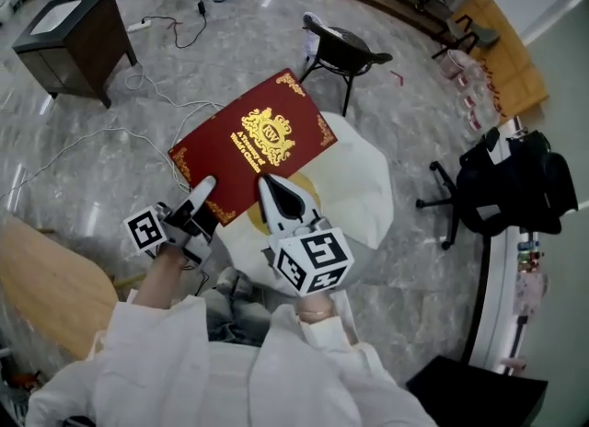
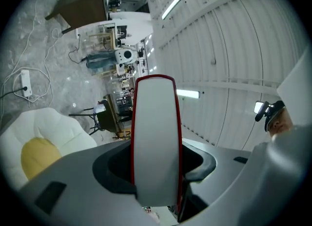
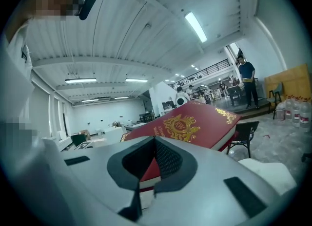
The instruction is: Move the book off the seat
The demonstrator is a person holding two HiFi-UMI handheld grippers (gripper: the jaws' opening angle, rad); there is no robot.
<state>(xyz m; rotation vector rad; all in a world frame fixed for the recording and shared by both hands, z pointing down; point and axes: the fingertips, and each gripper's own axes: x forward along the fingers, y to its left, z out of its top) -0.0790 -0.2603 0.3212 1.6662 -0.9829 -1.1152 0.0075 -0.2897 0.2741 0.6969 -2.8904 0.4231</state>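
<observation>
Now the left gripper and the right gripper are both clamping the near edge of the big red book, apparently sharing its weight to keep it from tipping, and it is hovering clear above the white seat.

Bright, even light from ceiling strip lights fills the hall, throwing pale streaks of glare off the polished stone floor in the head view, where shadows are soft and the book is sharp. Both gripper views bend straight lines into curves and fade to black at the corners, with whatever lies nearest each lens slightly soft
</observation>
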